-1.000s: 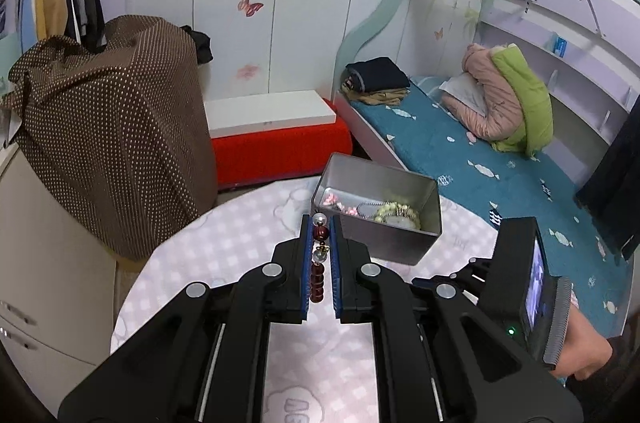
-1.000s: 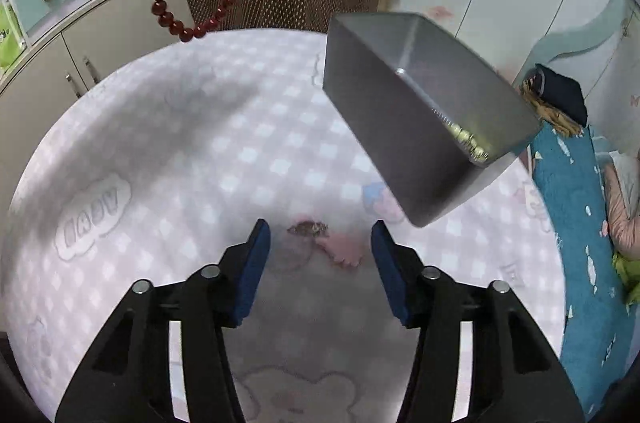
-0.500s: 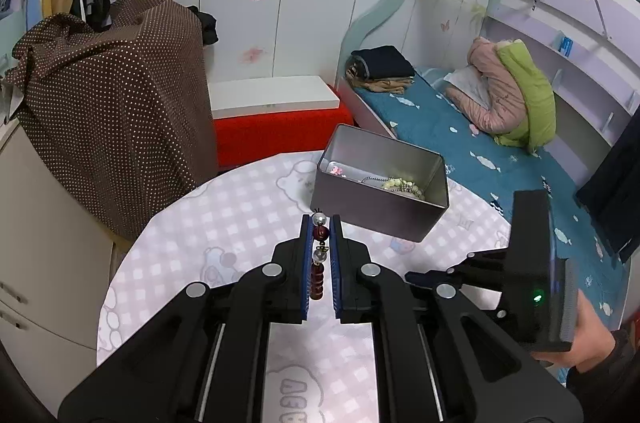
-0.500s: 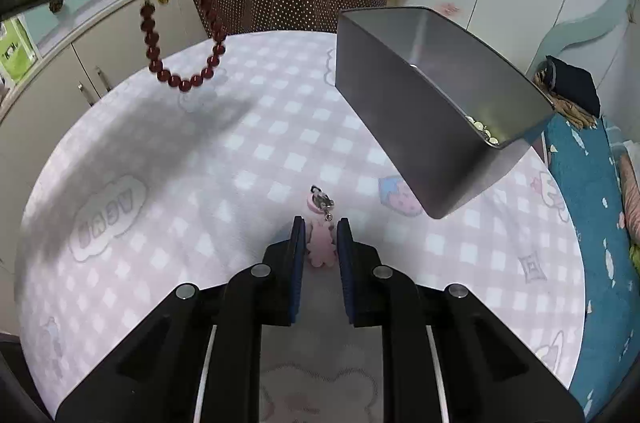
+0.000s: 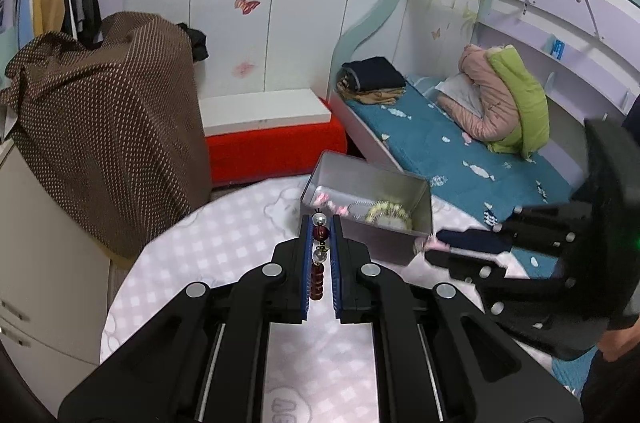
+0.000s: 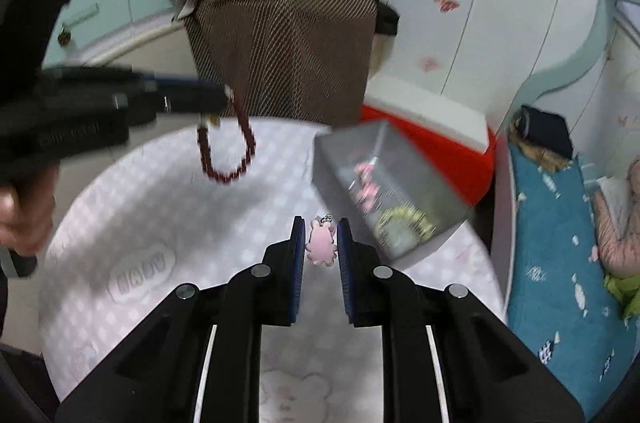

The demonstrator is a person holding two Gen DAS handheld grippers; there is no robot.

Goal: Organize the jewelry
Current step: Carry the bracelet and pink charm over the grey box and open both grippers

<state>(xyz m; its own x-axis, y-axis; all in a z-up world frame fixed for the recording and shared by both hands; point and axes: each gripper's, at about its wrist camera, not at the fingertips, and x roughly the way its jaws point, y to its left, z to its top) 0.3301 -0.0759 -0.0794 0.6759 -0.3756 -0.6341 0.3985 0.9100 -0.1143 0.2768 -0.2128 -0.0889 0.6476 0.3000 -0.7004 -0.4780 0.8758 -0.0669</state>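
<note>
Dangling dark-red bead bracelet [image 6: 228, 151], pink bear charm [image 6: 321, 246]

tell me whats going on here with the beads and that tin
A person is sorting jewelry on a round table. The left hand-held gripper is shut on a dark red bead bracelet, which hangs above the table. The right hand-held gripper grips a pink charm beside the metal tin, which already holds jewelry.

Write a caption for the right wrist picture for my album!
Right gripper pinches a pink charm above the checked table, near the metal box.
</note>
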